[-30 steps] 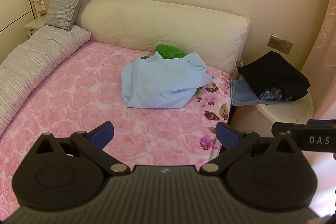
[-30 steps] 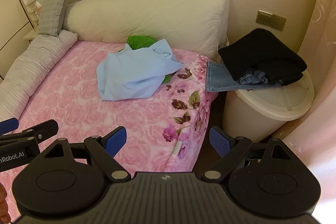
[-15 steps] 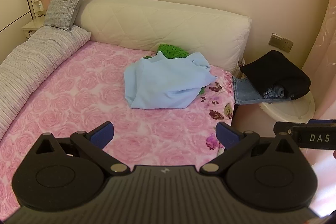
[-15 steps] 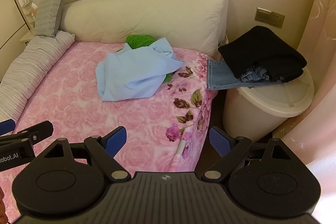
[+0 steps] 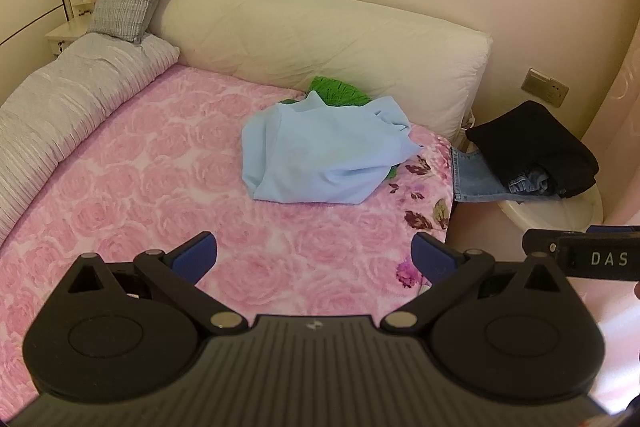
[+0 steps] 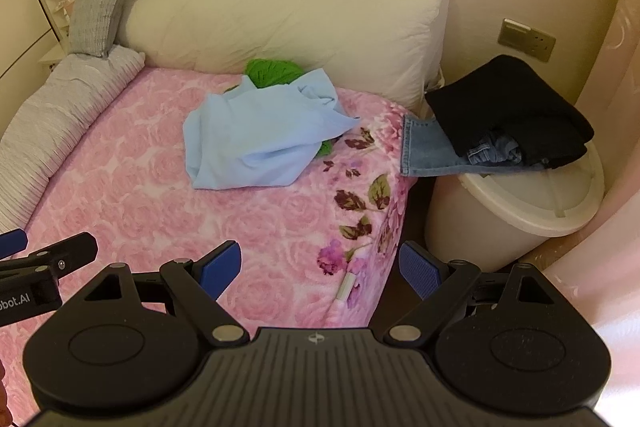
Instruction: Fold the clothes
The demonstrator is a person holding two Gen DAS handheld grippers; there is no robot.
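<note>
Black garment (image 6: 508, 107) and jeans (image 6: 432, 147) atop closed white bin (image 6: 520, 211)

A pale blue garment (image 5: 324, 155) is lying over a green knit (image 5: 338, 91) on the pink rose-patterned blanket (image 5: 132, 183); far right, black clothing (image 6: 508, 107) is covering faded blue jeans (image 6: 430, 147).

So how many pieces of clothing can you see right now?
4: a light blue garment crumpled on the bed, a green one partly under it, and jeans beneath a black garment on the white bin. More may be hidden underneath.
</note>
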